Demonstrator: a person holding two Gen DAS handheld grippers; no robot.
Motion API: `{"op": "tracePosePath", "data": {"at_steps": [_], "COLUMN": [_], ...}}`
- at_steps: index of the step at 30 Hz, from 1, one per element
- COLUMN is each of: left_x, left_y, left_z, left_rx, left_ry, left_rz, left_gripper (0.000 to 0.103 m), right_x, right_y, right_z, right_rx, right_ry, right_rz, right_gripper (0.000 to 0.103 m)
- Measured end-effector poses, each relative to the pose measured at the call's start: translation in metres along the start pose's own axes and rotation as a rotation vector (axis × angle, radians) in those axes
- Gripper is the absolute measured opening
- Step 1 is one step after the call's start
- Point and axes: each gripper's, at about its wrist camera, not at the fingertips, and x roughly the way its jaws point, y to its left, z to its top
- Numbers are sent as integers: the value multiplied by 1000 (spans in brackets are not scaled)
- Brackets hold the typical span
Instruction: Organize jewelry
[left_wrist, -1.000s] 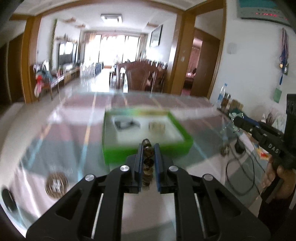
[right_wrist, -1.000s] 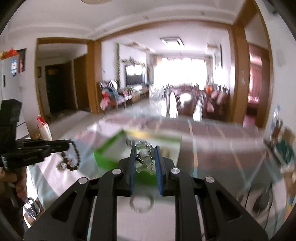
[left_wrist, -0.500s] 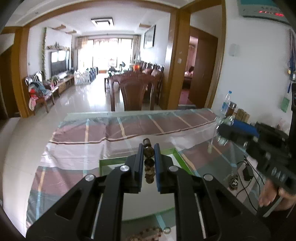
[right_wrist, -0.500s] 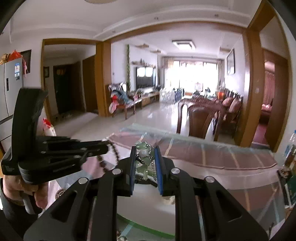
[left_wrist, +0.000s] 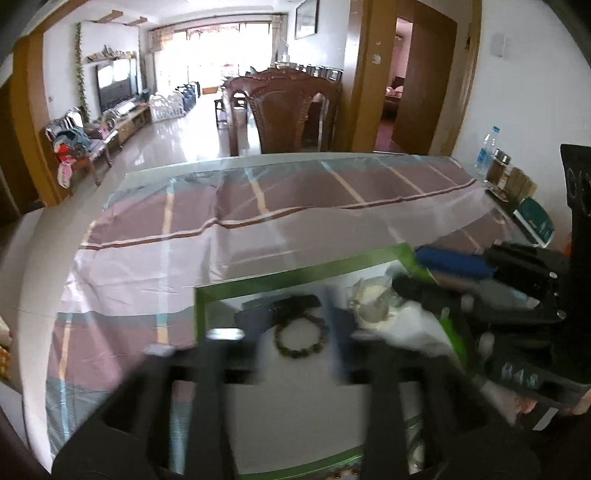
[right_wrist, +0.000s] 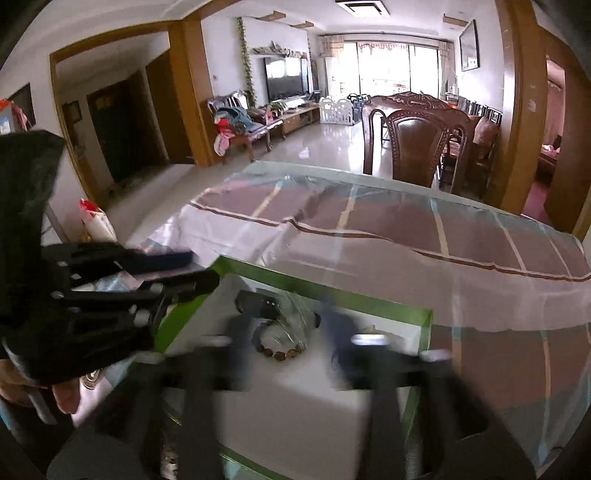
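Left claw spread wide, right claw likewise, both blurred, beaded bracelet apparently loose in green-rimmed tray, dark band at twelve o'clock of it

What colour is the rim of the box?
Green. The box rim shows best in the left wrist view.

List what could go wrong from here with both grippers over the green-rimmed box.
1. The left gripper and right gripper sit close together over the green-rimmed box; they could collide.
2. Either could drag the brown bead bracelet or the pale pendant chain back out on withdrawal.
3. Motion blur hides both sets of fingers, so clearance is uncertain.
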Motion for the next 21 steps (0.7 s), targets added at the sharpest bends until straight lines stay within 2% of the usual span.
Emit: {"op": "tracePosePath", "data": {"at_steps": [2, 5, 9, 11, 15, 18, 21], "left_x": [-11, -43, -100, -130, -165, -182, -188], "left_y": [7, 15, 14, 13, 13, 16, 17], "left_z": [0, 0, -14, -31, -75, -122, -170], "left_rx": [-26, -62, -64, -66, -75, -99, -139], "left_ry": [-52, -131, -268, -325, -385, -389, -364], "left_rz": [33, 30, 61, 70, 91, 113, 106], "left_gripper": [68, 75, 87, 90, 95, 95, 95], "right_x": [-7, -36, -95, -123, -191, -212, -215], "right_y": [-1, -1, 11, 18, 42, 56, 69], "right_z": [4, 8, 11, 10, -9, -38, -90], "right_rx": [10, 21, 21, 23, -26, -46, -97], "right_ry": [-40, -137, -318, -394, -570, -587, -528], "right_rz": [-30, -36, -74, -86, -71, -71, -81], "right_gripper": [88, 89, 95, 96, 100, 100, 100]}}
